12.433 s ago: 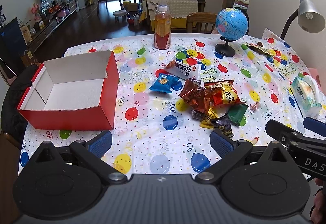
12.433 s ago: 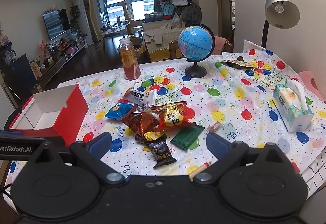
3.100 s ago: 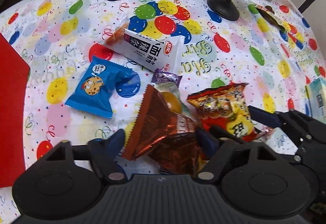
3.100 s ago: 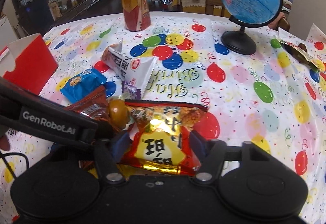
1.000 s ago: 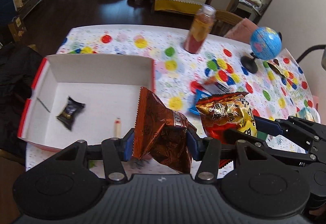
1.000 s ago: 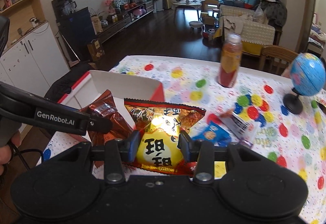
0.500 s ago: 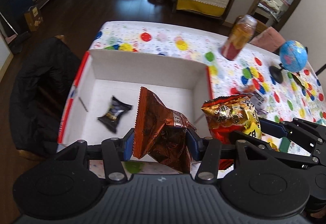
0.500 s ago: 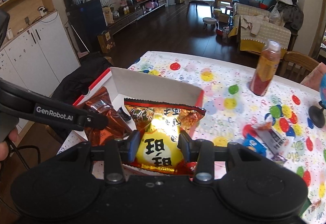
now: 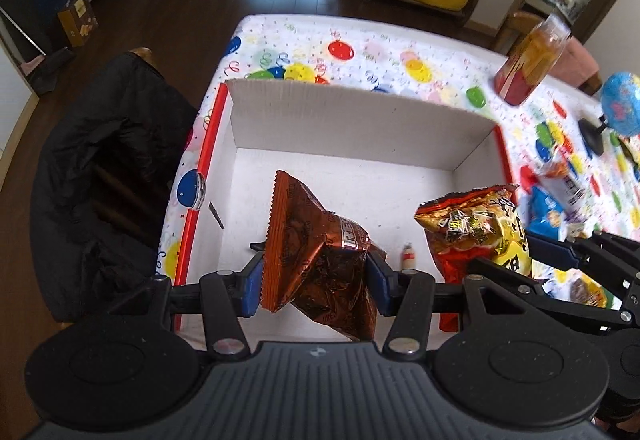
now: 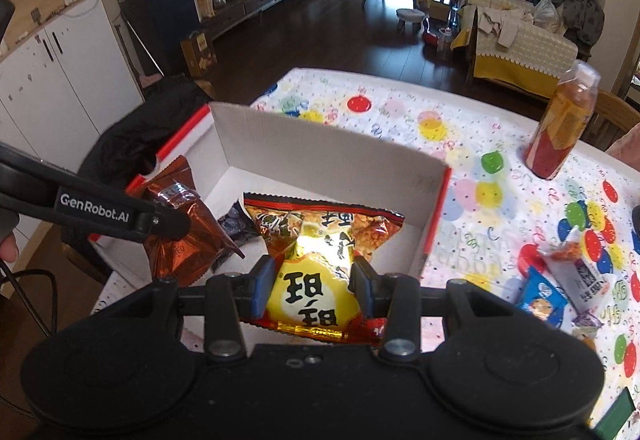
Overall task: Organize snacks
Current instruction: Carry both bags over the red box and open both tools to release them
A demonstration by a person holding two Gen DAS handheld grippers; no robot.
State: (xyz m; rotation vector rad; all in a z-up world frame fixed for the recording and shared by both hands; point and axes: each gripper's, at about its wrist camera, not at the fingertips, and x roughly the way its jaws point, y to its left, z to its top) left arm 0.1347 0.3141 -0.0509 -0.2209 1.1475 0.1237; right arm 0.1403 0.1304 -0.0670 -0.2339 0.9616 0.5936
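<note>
Above red box point(image 9: 472, 144) at counter's left end: left claw point(image 9: 314, 280) clenched on brown packet point(image 9: 316, 260), right claw point(image 10: 312, 284) on yellow packet point(image 10: 316, 280). Lower inside walls, then release.

Left black two-finger gripper point(image 9: 314, 280) is pointing forward and downward, its blue-padded fingers point(image 9: 253, 286) pressing inward on a crinkled brown foil snack bag point(image 9: 316, 252). Right black two-finger gripper point(image 10: 313, 286) is sitting just beside it, level with it, its blue-padded fingers point(image 10: 262, 290) clamping a yellow-and-red foil snack bag point(image 10: 316, 272). A fingertip is showing at the right-wrist view's left edge.
</note>
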